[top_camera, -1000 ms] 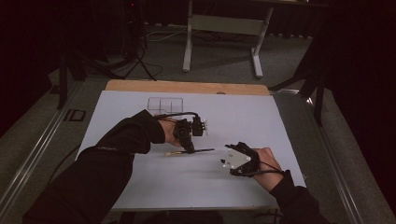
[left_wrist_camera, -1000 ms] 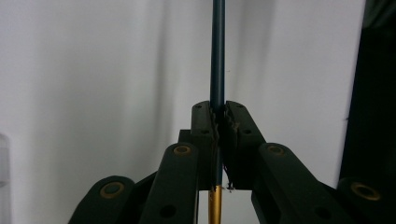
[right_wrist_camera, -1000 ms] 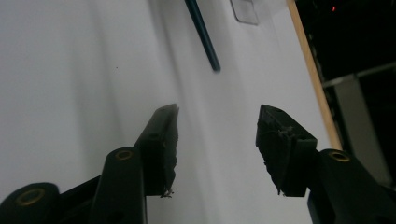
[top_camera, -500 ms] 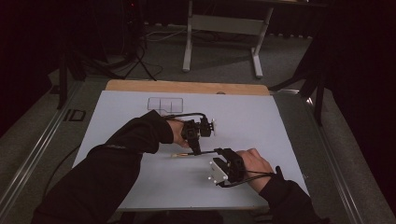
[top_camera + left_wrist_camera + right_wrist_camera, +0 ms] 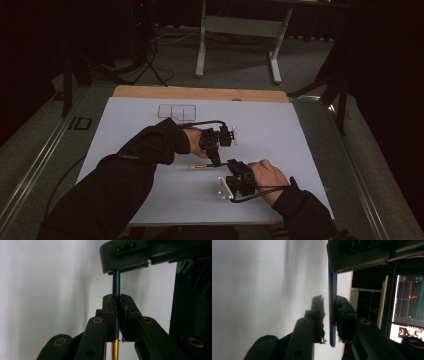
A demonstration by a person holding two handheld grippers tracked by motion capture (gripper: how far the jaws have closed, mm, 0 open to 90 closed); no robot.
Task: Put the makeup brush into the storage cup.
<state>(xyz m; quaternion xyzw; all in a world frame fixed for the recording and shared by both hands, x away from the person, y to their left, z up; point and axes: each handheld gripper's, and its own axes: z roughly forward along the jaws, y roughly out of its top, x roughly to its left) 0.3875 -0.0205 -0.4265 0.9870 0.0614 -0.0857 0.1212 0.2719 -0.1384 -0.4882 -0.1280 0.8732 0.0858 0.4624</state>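
Note:
A thin pen with a dark blue barrel [image 5: 116, 285] and a gold end [image 5: 197, 167] lies level just above the white sheet [image 5: 280, 130]. My left gripper [image 5: 117, 302] is shut on the pen's middle, and its body shows mid-table [image 5: 216, 150]. My right gripper [image 5: 231, 167] comes in from the right at the pen's blue end. Its jaws have just been closing. In the right gripper view the barrel [image 5: 332, 290] stands between my right gripper's jaws [image 5: 329, 300], against the right pad, with a narrow gap on the left side.
A small drawn grid of boxes [image 5: 177, 112] marks the sheet's far side, before a wooden board edge [image 5: 200, 93]. A grey metal stand [image 5: 235, 25] sits on the floor beyond. A lit monitor [image 5: 409, 302] is seen in the right gripper view.
My right hand has moved left toward my left gripper and brought its jaws around the pen's blue end. The left hand and the pen have stayed in place.

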